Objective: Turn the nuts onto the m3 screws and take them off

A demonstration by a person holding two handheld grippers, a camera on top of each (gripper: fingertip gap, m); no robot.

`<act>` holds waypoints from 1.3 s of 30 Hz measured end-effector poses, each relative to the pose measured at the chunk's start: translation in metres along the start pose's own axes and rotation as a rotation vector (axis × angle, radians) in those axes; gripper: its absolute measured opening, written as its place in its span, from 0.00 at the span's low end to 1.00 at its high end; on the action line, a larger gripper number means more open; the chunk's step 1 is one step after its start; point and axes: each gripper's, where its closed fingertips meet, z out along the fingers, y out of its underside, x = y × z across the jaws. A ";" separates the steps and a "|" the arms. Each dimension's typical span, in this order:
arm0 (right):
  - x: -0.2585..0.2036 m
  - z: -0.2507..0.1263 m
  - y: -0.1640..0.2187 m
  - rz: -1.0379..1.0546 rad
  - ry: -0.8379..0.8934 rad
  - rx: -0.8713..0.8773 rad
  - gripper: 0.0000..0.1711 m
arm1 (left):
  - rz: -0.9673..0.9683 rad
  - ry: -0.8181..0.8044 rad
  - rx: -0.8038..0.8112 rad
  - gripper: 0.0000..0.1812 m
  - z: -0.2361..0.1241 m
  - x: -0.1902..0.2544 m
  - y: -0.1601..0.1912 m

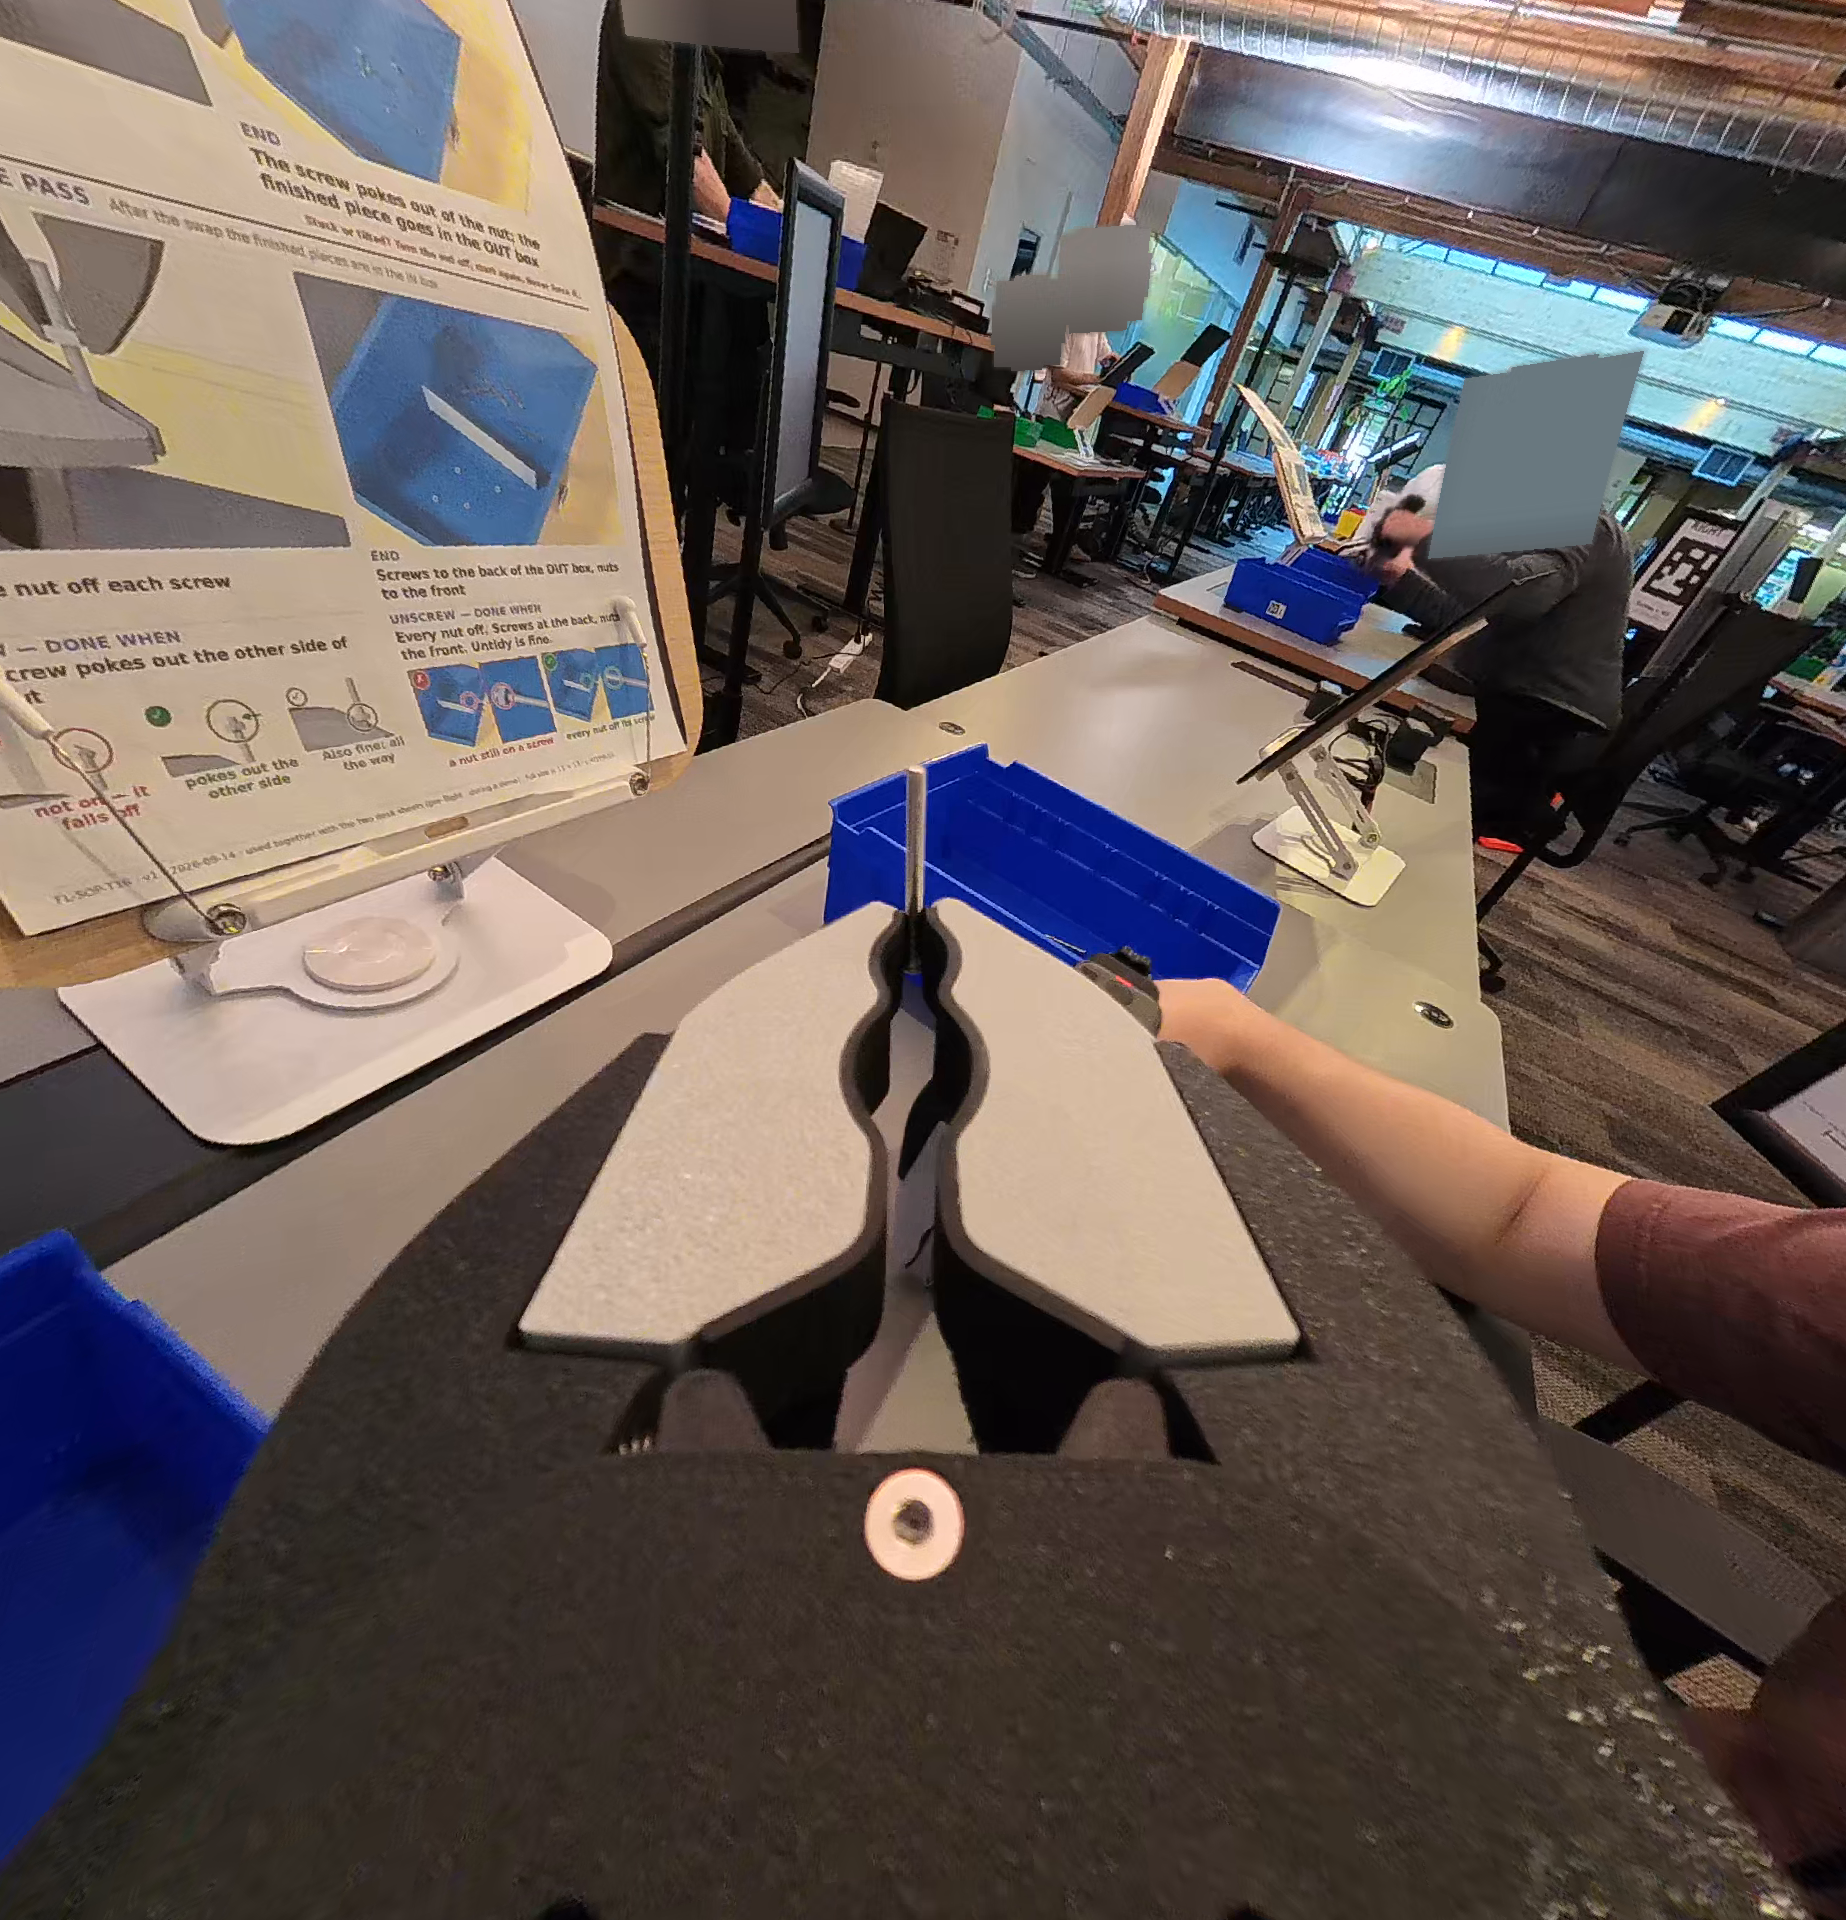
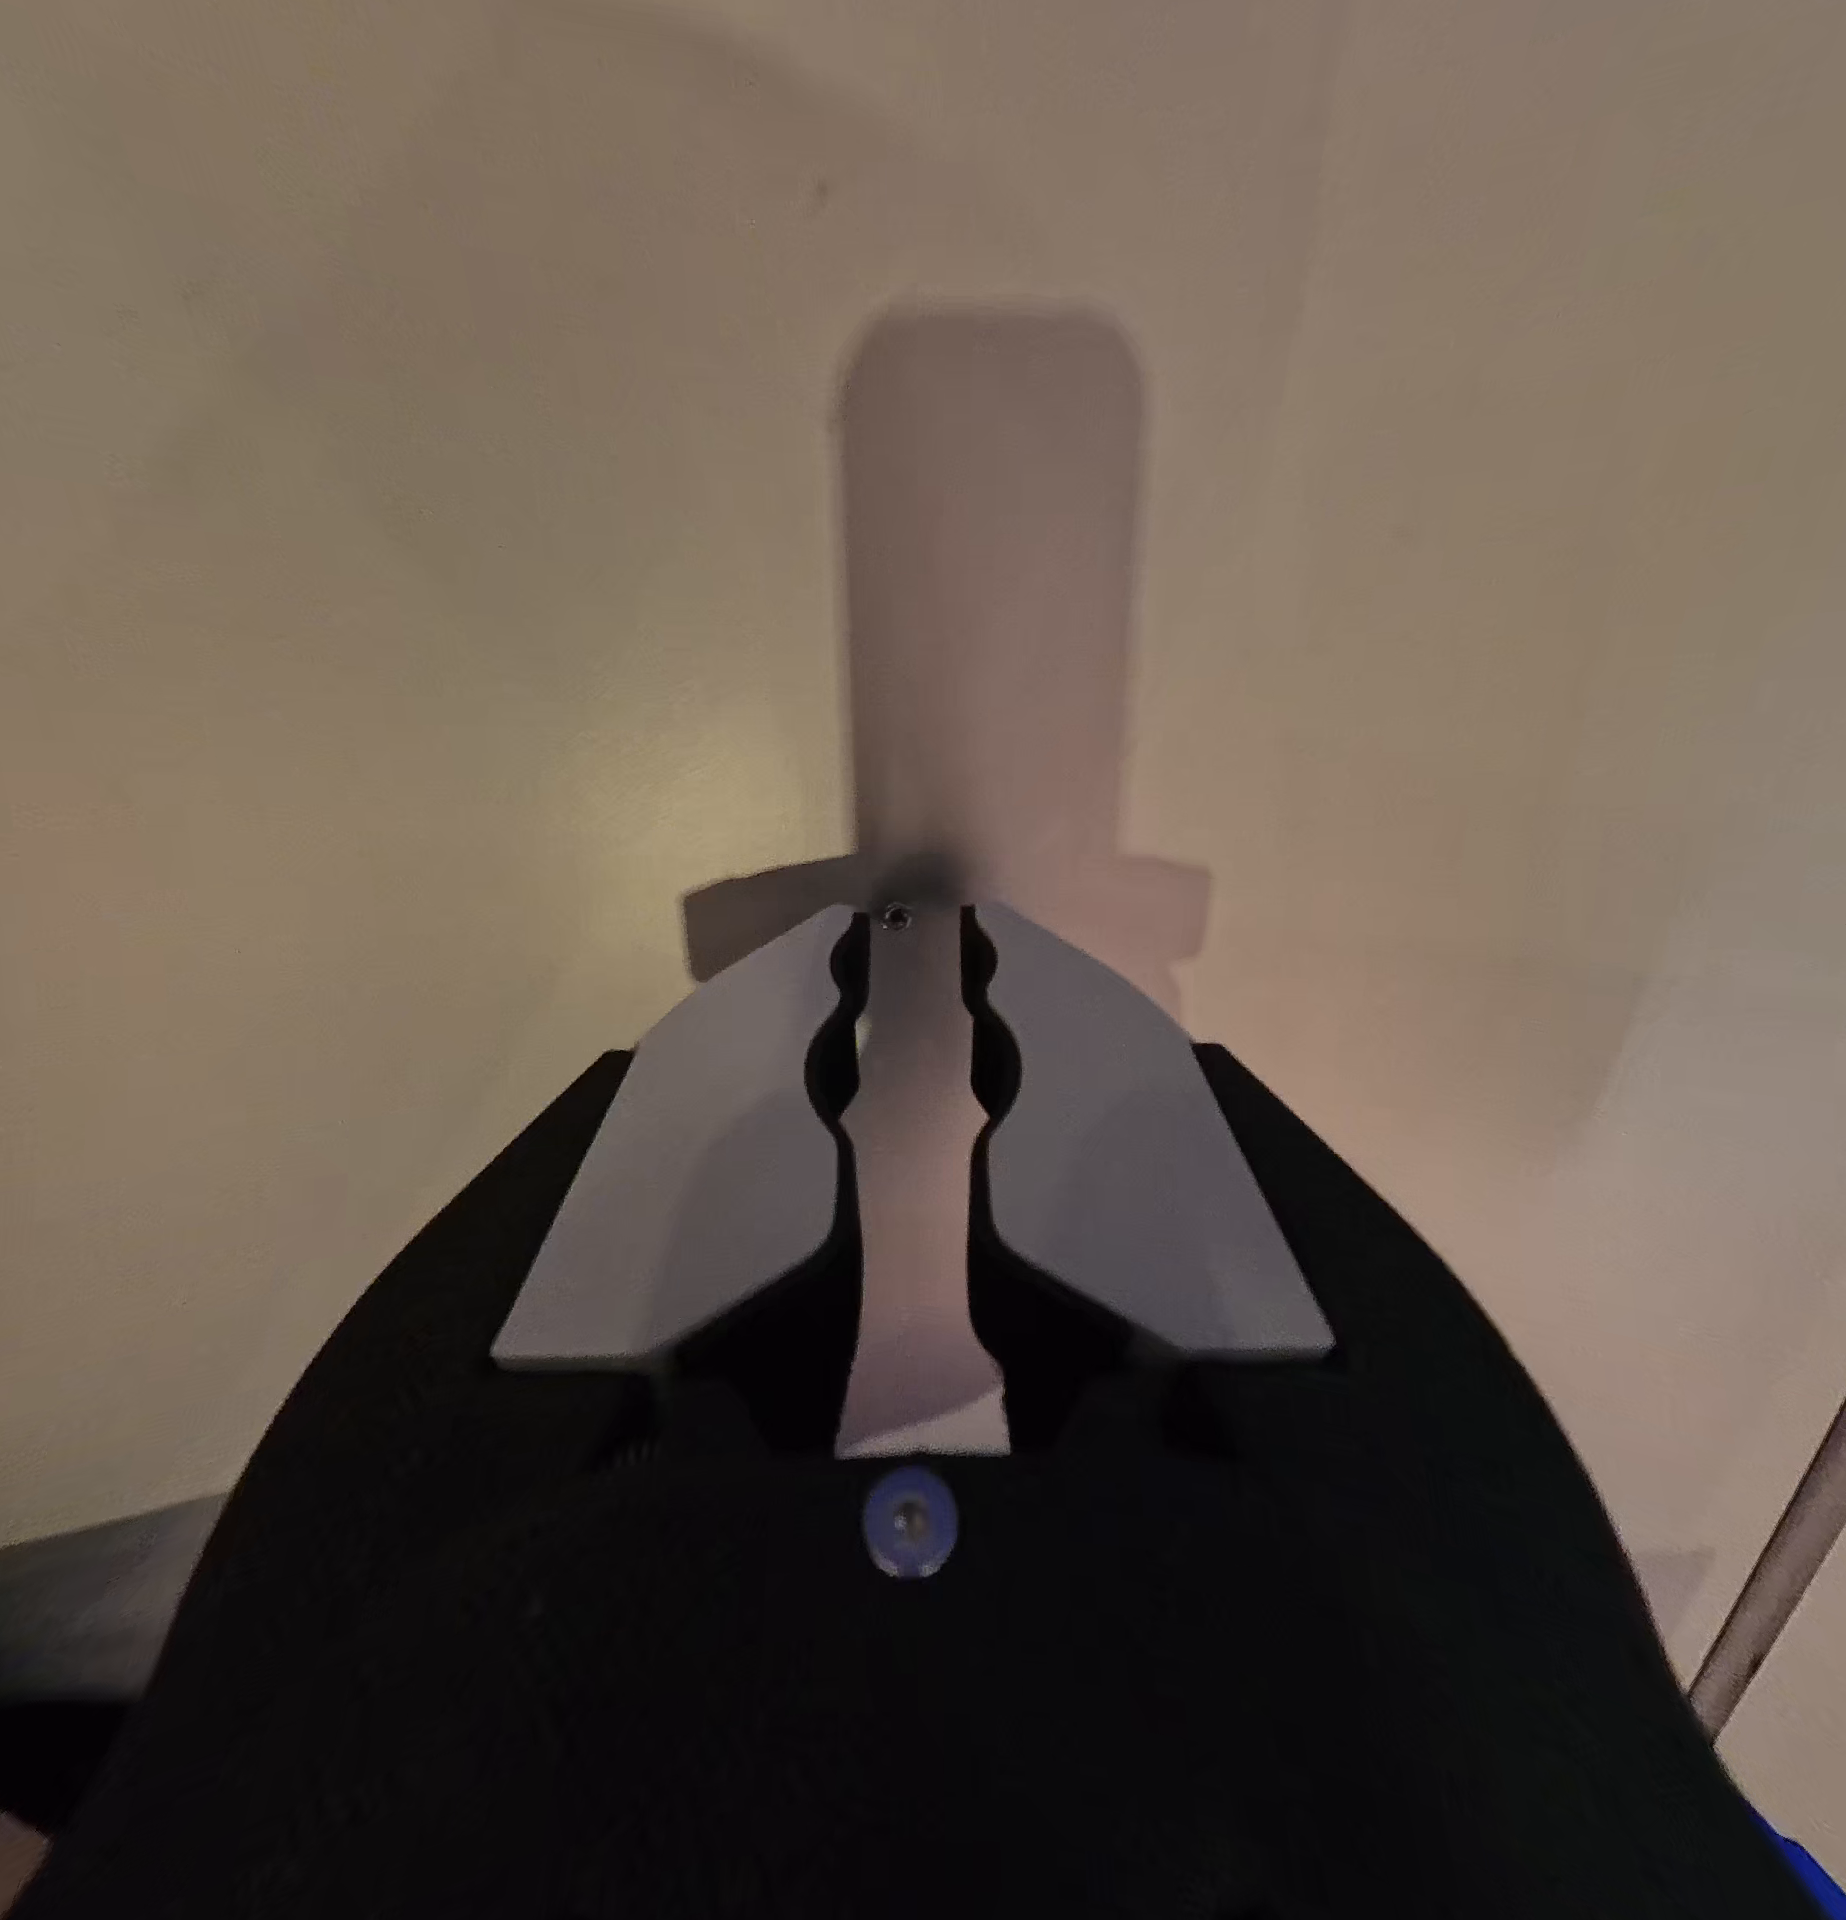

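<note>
Left gripper [image 1: 914,935] jaws clench an upright screw [image 1: 915,831]; right gripper [image 2: 911,914] jaws released.

A long grey worktop [image 1: 1054,686] carries a blue bin [image 1: 1085,873] near its middle. A second blue bin [image 1: 67,1455] sits at the near left. Left of them a white stand base [image 1: 379,1018] props a printed instruction sheet [image 1: 275,416]. Another white stand [image 1: 1329,847] holds a tilted board farther right.
</note>
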 end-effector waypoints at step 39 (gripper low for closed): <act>-0.004 0.004 0.002 -0.041 -0.088 -0.058 0.04 | -0.014 0.041 -0.080 0.01 0.021 0.005 0.018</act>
